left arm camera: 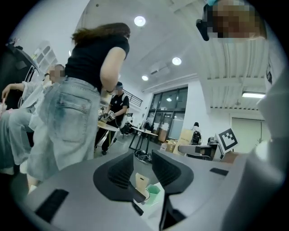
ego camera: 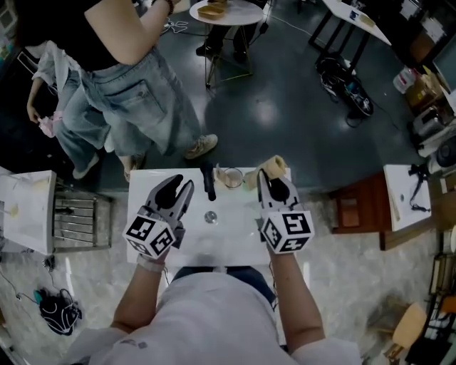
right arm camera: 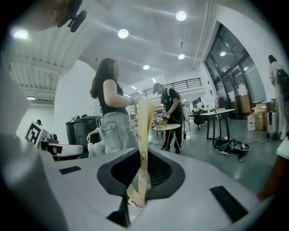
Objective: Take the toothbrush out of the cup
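Note:
On the white counter [ego camera: 153,185] stands a clear glass cup [ego camera: 230,177], seen small through the left gripper's jaws [left arm camera: 141,194]. My right gripper [ego camera: 265,177] is just right of the cup and raised. It is shut on a cream, paper-wrapped toothbrush [ego camera: 275,166]. In the right gripper view the toothbrush [right arm camera: 143,135] stands upright between the jaws [right arm camera: 142,169], clear of the cup. My left gripper [ego camera: 179,187] hovers left of the cup with its jaws apart [left arm camera: 143,167] and nothing between them.
A black faucet [ego camera: 207,180] rises left of the cup, a drain [ego camera: 211,217] lies nearer me, and a green cup [ego camera: 249,180] stands at the glass's right. A person in jeans [ego camera: 135,85] stands beyond the counter. A round table [ego camera: 228,11] is farther back.

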Demonstrator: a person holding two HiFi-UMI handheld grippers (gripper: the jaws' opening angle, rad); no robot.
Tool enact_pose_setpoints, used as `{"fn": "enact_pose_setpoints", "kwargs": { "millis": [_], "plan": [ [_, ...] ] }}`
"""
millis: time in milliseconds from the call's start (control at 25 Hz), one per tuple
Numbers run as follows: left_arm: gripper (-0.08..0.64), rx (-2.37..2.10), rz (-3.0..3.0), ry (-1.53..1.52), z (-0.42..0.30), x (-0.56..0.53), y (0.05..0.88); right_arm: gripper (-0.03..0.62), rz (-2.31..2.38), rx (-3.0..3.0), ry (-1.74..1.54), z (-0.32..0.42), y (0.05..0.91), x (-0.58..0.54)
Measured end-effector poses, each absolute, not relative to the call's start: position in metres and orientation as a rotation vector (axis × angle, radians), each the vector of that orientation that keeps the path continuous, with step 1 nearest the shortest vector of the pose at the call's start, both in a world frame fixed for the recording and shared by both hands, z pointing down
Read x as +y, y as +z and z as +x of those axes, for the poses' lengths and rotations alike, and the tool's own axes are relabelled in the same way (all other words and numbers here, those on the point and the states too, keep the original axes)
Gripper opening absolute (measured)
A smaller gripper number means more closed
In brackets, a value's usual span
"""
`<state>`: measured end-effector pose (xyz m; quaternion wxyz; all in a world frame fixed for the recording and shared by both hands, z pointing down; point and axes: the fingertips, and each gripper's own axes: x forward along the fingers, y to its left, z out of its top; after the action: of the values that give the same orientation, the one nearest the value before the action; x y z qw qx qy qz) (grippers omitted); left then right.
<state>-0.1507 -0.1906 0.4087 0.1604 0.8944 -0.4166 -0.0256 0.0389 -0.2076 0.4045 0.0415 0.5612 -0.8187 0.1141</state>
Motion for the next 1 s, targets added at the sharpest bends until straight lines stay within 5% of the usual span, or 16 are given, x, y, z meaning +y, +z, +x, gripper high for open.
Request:
{"fn": "enact_pose_setpoints", "kwargs": {
  "millis": [680,1000],
  "plan": [
    [0.155,-1.064,2.585,-0.040,-0.161,-0.200,0.426,0.048,1.807,-2.419,0.358,0.032,0.414,-0.190],
    [0.170,-1.210,2.524,-0.046,-0.128,-0.201,0.435,0.048,1.731,-2.449,0.370,0.092,0.424,-0.197]
  ]
}}
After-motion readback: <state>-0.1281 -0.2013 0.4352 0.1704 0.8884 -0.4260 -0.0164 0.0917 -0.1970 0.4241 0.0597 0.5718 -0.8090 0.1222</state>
